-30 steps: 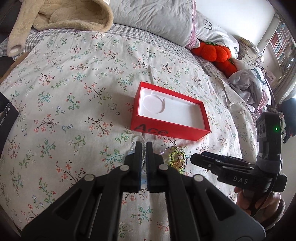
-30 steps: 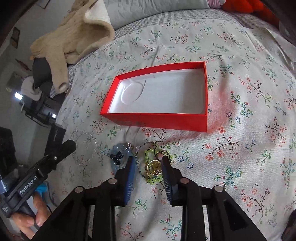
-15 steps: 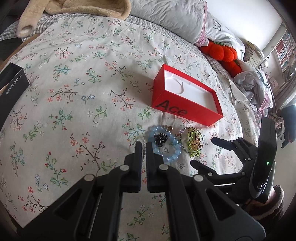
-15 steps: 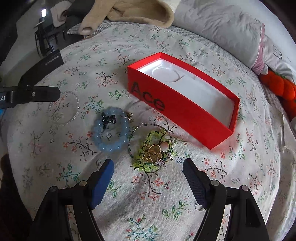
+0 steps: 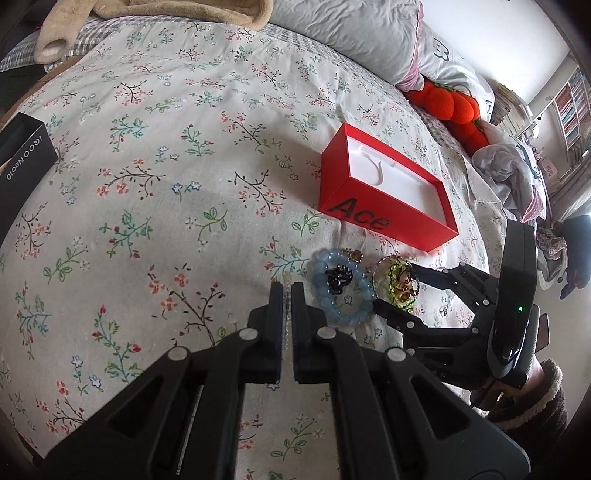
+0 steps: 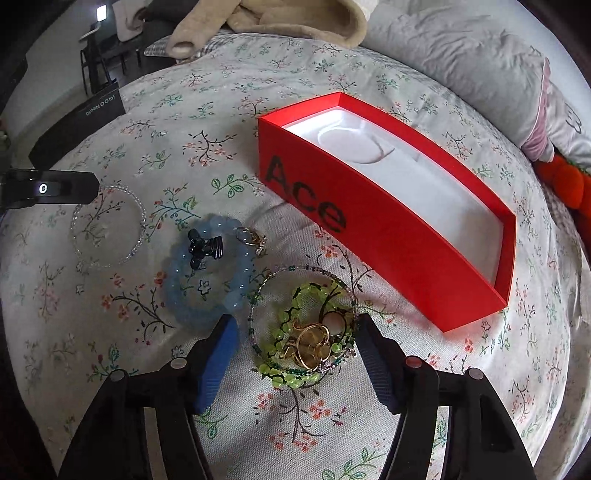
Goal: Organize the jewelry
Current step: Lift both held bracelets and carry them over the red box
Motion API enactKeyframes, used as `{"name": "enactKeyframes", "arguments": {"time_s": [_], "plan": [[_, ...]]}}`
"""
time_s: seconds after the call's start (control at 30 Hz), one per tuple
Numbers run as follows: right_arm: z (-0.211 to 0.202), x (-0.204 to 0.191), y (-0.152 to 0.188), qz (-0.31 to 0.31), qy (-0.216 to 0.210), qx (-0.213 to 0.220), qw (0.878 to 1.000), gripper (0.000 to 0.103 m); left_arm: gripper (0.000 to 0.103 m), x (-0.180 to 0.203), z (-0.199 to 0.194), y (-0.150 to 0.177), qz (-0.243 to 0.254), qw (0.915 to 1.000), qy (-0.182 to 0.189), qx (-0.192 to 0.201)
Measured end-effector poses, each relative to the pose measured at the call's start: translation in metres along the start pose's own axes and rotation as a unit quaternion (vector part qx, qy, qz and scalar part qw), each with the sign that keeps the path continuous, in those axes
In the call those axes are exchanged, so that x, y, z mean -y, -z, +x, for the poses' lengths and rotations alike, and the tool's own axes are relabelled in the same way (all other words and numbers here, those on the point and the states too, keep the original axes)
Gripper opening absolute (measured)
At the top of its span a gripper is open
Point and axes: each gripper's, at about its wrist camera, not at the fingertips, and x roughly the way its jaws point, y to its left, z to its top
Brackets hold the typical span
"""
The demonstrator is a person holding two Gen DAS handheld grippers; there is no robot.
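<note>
The green bead bracelet [image 6: 295, 339], a loose coil of glossy lime beads tangled with thin strands of tiny dark green seed beads, lies on the floral bedspread [image 6: 184, 122] between the two blue ribbed pads of the right gripper [image 6: 293, 345]; gold rings [image 6: 314, 345] and one pale round bead sit heaped inside the coil; the jaws stand about half open and are closing, and neither pad presses on the beads, the right-hand pad just at the edge of the coil, the left-hand one a little clear of it; just beyond the left pad lies the blue bead bracelet [image 6: 207, 277], a ring of chunky translucent pale-blue spheres with a small dark glossy charm [image 6: 205, 249] at its far side and a small gold clasp beside it; farther left lies a clear bead bracelet [image 6: 107, 227], a thin circle of tiny glassy beads, its far edge under the tip of the left gripper [image 5: 286, 295], whose jaws are shut, a thin strand of tiny clear beads showing in the narrow slit between them, though whether it is pinched I cannot tell; ahead and to the right of the right gripper stands the red box [image 6: 388, 236], open, rectangular, smooth card printed "Ace" in black, with a white moulded liner; a black box [image 6: 77, 125] lies far left; a beige fleece garment [image 6: 295, 18] and a grey pillow [image 6: 461, 55] lie beyond.
</note>
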Motion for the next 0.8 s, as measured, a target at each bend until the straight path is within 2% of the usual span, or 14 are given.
{"name": "enactKeyframes", "arguments": {"time_s": [0.07, 0.13, 0.3, 0.37, 0.5, 0.53, 0.57, 0.63, 0.7, 0.8], "plan": [[0.000, 0.001, -0.001, -0.001, -0.015, -0.001, 1.000, 0.044, 0.005, 0.000, 0.002, -0.002, -0.001, 1.0000, -0.001, -0.001], [-0.003, -0.001, -0.002, -0.002, -0.021, -0.002, 1.000, 0.035, 0.005, 0.000, 0.005, -0.003, -0.003, 1.0000, -0.001, -0.003], [-0.006, 0.000, -0.002, 0.001, -0.028, -0.008, 1.000, 0.029, 0.005, 0.005, 0.009, -0.004, 0.000, 1.0000, -0.001, -0.006], [-0.008, 0.004, -0.002, 0.009, -0.034, -0.010, 0.999, 0.029, 0.005, 0.008, 0.010, -0.004, 0.003, 1.0000, 0.000, -0.007], [-0.022, 0.014, -0.003, 0.032, -0.071, -0.014, 0.997, 0.031, 0.005, 0.012, 0.009, -0.004, 0.008, 0.9999, 0.002, -0.007], [-0.026, 0.018, -0.004, 0.042, -0.080, -0.010, 0.996, 0.035, 0.005, 0.012, 0.009, -0.004, 0.009, 0.9999, 0.003, -0.007], [-0.030, 0.023, -0.004, 0.053, -0.084, -0.003, 0.995, 0.048, 0.005, 0.012, 0.009, -0.004, 0.009, 0.9999, 0.003, -0.007], [-0.036, 0.035, -0.005, 0.084, -0.079, 0.017, 0.993, 0.055, 0.005, 0.012, 0.009, -0.004, 0.008, 0.9999, 0.003, -0.008], [-0.035, 0.050, -0.006, 0.128, -0.086, 0.020, 0.988, 0.055, 0.005, 0.012, 0.011, -0.005, 0.008, 0.9999, 0.002, -0.009], [-0.025, 0.066, -0.005, 0.180, -0.105, 0.001, 0.978, 0.054, 0.005, 0.012, 0.013, -0.005, 0.008, 0.9999, 0.002, -0.011]]}}
